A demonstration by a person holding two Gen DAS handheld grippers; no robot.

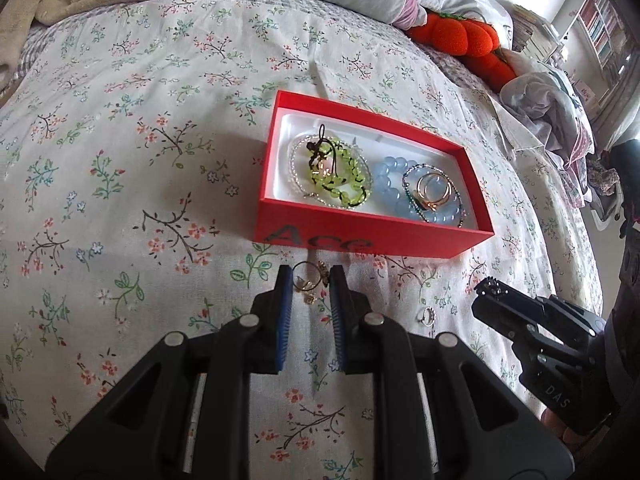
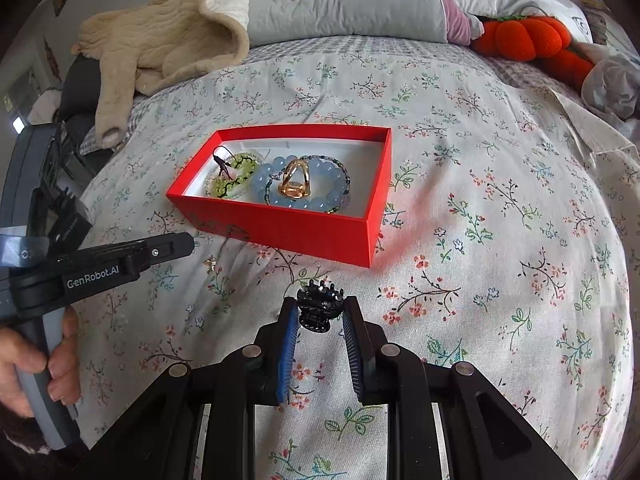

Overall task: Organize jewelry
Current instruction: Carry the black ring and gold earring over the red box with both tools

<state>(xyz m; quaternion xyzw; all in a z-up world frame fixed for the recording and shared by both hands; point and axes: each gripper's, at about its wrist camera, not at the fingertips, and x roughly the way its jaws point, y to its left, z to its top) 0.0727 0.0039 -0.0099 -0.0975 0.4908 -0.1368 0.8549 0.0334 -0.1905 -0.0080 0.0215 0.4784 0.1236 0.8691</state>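
**Rings and a Claw Clip in the Tongs Beside a Red Jewelry Box**

A rigid red cardboard box [image 1: 372,242], rectangular with a smooth white lining, sits on a soft floral bedspread [image 1: 132,152]. Inside, at one end, lies a bracelet of glossy yellow-green beads [image 1: 340,178] laced with dark cord, ringed by a thin strand of tiny clear beads. At the other end a bracelet of round, milky pale-blue beads [image 1: 394,186] holds a shiny gold ring [image 1: 434,192] at its centre, with a fine dark-green beaded strand looped around it.

The left gripper [image 1: 311,280], with ribbed blue pads, is clamped on a small cluster of thin gold rings [image 1: 306,280] just in front of the box's near wall. A small silver ring [image 1: 427,315] lies loose on the fabric nearby.

The right gripper [image 2: 320,310] is closed on a glossy black hair claw clip [image 2: 318,308] with curved teeth, held above the bedspread, short of the box.

A plush orange pumpkin [image 2: 524,38] and a quilted beige blanket [image 2: 160,40] lie by the pillows.
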